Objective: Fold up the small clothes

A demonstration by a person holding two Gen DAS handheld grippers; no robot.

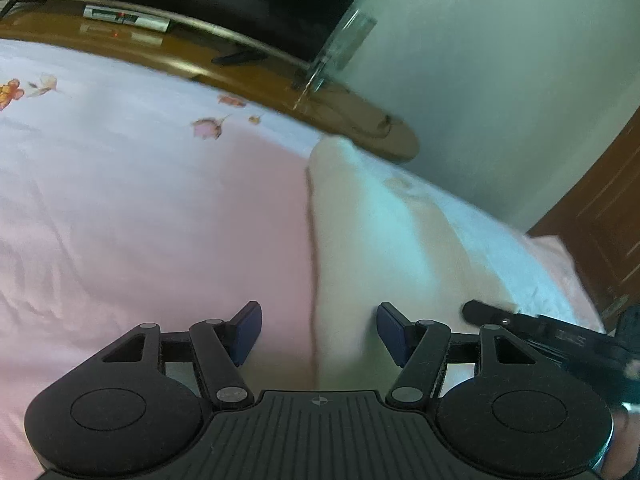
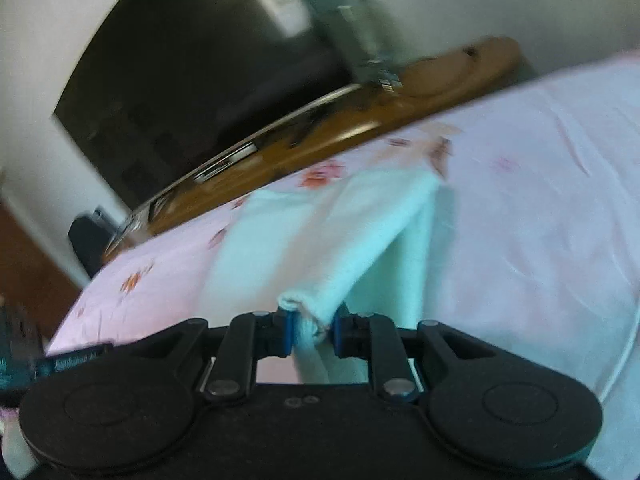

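Status: folding is under way, not complete. The small pale mint-white knit garment (image 2: 320, 240) lies on the pink floral bedsheet (image 2: 540, 200) with one corner raised. The right gripper (image 2: 311, 330) has its jaws clenched on that bunched corner. The left gripper (image 1: 318, 334) has its jaws released, straddling the garment's left edge.

View differences: only the right wrist view shows the grasp and lifted fold. The left wrist view shows the flat portion of the garment and its straight edge.

both wrists low, perhaps sharing bedsheet (image 1: 120, 208)
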